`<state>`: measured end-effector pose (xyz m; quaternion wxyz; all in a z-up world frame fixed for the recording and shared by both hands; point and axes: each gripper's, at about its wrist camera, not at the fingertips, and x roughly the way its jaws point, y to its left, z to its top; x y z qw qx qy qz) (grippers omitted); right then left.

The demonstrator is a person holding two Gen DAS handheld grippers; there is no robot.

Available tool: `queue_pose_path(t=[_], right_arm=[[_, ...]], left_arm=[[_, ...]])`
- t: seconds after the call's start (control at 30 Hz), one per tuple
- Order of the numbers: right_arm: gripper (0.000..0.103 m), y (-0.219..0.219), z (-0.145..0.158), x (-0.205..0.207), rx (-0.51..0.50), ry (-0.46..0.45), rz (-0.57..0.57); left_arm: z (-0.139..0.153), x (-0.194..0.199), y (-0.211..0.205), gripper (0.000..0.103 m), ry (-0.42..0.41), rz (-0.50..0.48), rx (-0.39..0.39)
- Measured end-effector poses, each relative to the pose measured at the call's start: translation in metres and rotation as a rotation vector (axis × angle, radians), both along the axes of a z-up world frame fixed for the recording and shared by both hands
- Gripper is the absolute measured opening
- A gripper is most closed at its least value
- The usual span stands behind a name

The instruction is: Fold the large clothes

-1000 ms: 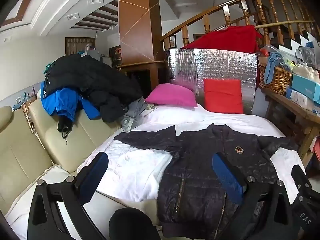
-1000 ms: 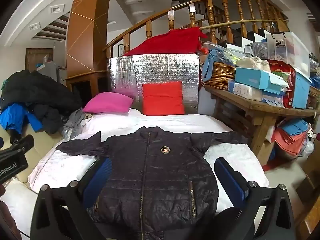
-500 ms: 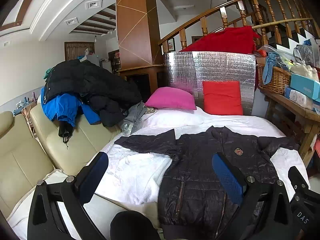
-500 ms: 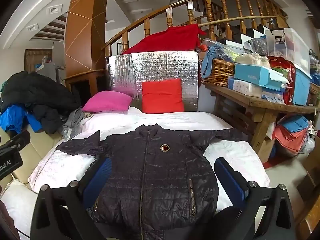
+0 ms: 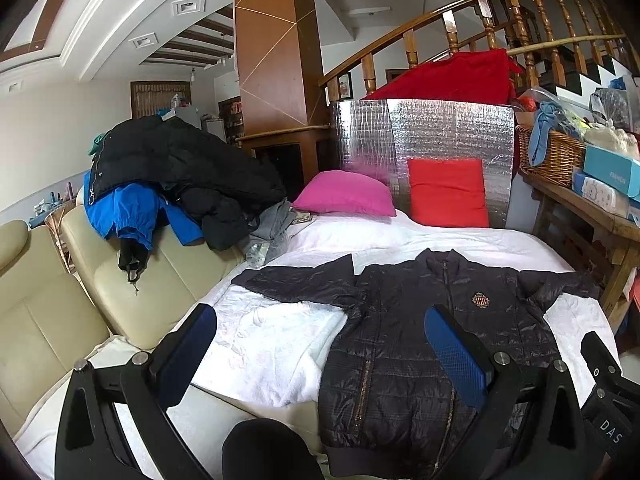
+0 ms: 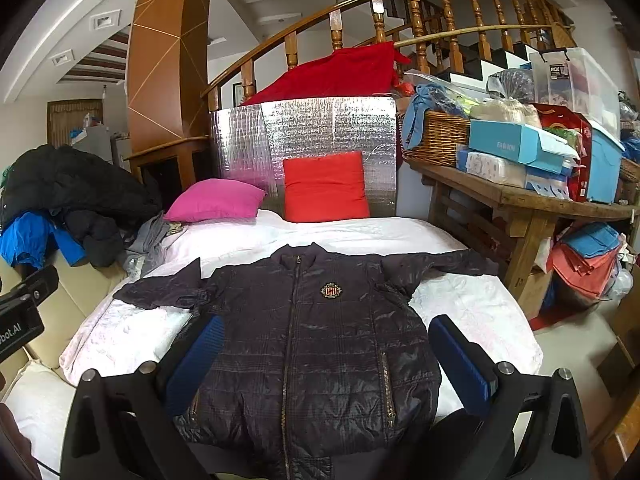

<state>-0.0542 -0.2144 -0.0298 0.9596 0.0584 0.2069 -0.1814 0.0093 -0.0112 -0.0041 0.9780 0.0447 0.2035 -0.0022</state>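
While both grippers hover at the near edge of the bed, nothing has been picked up yet. The dark quilted jacket lies face up on the white cover, zipped, collar toward twelve o'clock and hem toward six, with one sleeve stretched out to nine o'clock and the other to three. The left gripper has its jaws spread wide and empty, pointing at the bare cover and the jacket's left flank; the right gripper is likewise wide open, straddling the lower body of the jacket without touching it.

From where I stand, the trouble would come from the fabric itself. That shiny shell looks slick and puffy, so a shallow pinch on a sleeve or the hem could slide off mid-fold, or catch only the top layer and leave the back panel behind. The white cover underneath is soft and rumpled at nine o'clock, and jaws that close too low may drag it along with the sleeve. The right sleeve reaches close to the bed's edge by the wooden tabletop at two o'clock, so a careless tug could tip it over the side. The heap of coats at ten o'clock sits well apart.
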Motion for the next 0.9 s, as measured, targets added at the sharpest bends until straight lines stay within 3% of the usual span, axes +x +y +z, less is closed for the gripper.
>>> queue_pose_path(t=[0.9], right_arm=[[0.103,-0.040,-0.027,0.012,0.061,0.069,-0.068]], left_arm=[[-0.039,0.025,-0.050,0.103,0.122,-0.079,0.077]])
